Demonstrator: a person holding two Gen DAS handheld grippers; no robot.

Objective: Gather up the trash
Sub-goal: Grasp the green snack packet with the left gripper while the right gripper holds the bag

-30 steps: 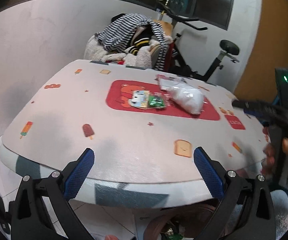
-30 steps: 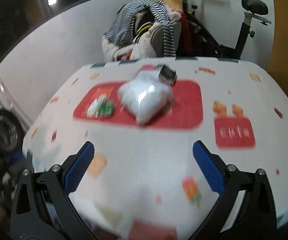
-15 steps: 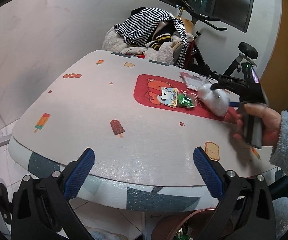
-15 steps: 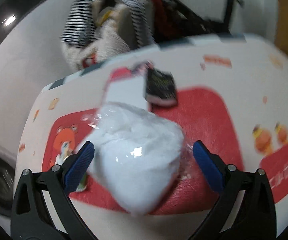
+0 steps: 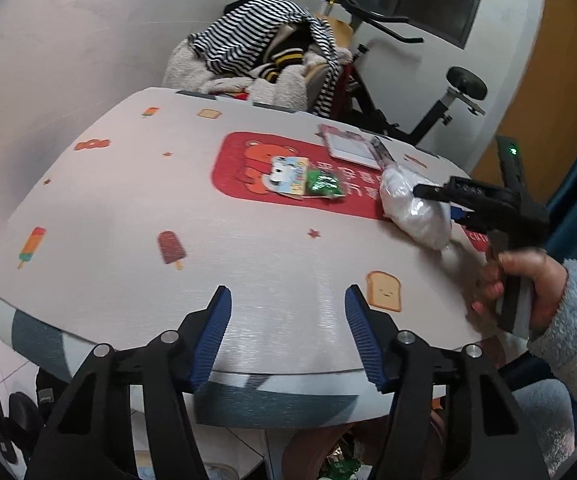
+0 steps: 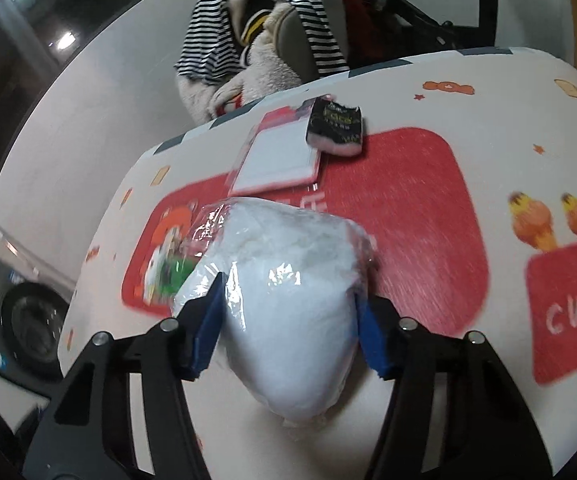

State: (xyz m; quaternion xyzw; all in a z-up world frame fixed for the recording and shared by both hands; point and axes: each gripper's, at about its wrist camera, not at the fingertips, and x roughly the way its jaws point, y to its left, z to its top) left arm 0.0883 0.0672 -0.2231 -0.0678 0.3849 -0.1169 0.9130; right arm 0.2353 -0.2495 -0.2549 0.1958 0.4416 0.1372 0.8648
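Desk carries scattered litter; white plastic bag lies at its red mat's edge, right claw closing around it, pads touching, for removal; left claw empty, narrowing above bare desk.

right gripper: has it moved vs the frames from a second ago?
Yes. The right gripper has advanced over the table to the white plastic bag; its closing jaws now flank the bag, which earlier lay far ahead on the red mat.

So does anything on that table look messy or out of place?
Yes. Loose litter sits on the red mat: a clear bag of white stuff between the right gripper's closing jaws, a green wrapper, and a torn black packet.
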